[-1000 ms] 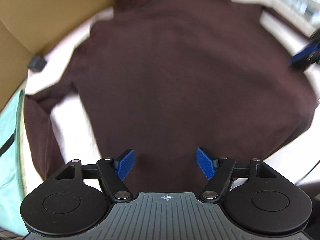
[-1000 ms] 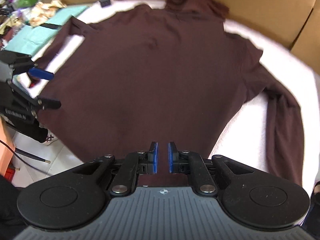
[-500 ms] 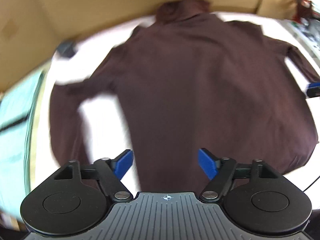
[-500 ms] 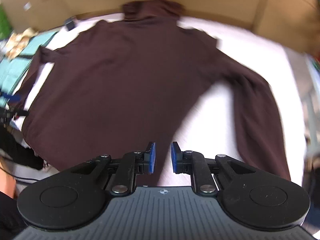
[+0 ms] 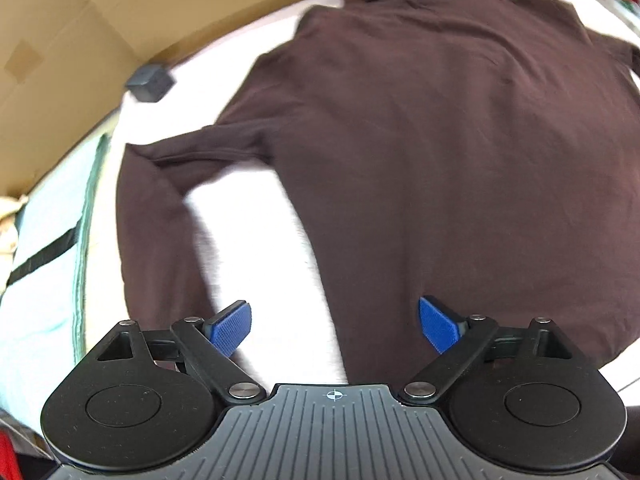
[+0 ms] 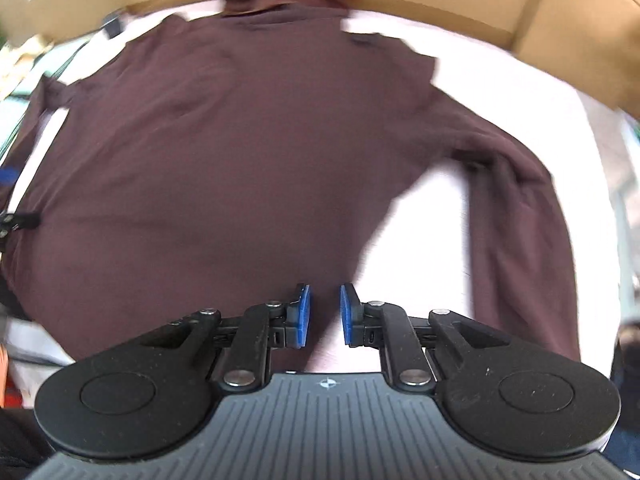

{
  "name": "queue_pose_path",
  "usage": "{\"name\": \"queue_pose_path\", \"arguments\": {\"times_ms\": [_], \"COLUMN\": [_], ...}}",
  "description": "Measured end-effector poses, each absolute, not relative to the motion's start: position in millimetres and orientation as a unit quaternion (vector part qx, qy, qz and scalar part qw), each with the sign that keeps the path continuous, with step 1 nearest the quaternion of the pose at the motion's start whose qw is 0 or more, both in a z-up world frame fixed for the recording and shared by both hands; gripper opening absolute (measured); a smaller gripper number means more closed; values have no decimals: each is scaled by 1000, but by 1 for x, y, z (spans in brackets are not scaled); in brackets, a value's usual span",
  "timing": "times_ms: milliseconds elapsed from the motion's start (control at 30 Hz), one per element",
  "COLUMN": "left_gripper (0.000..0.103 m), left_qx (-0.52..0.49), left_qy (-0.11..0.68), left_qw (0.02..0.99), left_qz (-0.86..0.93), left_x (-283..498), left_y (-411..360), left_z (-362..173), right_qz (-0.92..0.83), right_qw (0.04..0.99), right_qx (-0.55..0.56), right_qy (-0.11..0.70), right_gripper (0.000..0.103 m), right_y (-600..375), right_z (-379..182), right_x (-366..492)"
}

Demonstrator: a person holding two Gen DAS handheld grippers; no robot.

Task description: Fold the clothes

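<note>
The left gripper (image 5: pixel 335 322) hangs with blue pads spread wide and empty, over the lower left hem of the brown sweater (image 5: pixel 440 140). The right gripper (image 6: pixel 324 316) holds nothing, its pads a narrow gap apart above the hem's right corner. The sweater lies flat, sleeves bent down, on the white surface (image 5: pixel 256 248), collar toward the cardboard wall (image 5: pixel 120 16).

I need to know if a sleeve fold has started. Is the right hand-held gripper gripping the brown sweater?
Apart. In the right wrist view the right hand-held gripper has its pads parted with only white surface between them; the brown sweater lies just past the left pad.
</note>
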State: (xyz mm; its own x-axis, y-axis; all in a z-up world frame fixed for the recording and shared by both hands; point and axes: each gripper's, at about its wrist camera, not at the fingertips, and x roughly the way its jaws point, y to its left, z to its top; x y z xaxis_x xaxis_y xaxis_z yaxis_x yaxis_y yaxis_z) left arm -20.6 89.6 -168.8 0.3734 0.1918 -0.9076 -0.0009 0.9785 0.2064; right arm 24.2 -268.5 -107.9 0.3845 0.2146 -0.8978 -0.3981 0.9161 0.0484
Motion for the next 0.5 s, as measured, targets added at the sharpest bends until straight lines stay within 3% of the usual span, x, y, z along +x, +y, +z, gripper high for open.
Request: {"name": "queue_pose_path", "arguments": {"times_ms": [133,267,433,500], "left_gripper": [90,102,103,103], "left_qx": [65,50,61,65], "left_qy": [499,470,517,536], "left_qw": [862,881,854,842], "left_qz": [56,23,5,-3], "left_x": [5,52,75,84], "left_y": [89,80,83,85], "left_z": [-136,-133,-169,-183], "right_qz": [169,174,182,176], "right_qw": [846,853,837,831], "right_qx": [-61,-43,-18,-8], "right_qy": [503,491,516,528], "right_gripper": [19,21,29,27], "right_y": [-273,-258,-242,-249], "right_z": [-94,-93,-112,-119], "right_x": [33,55,85,89]}}
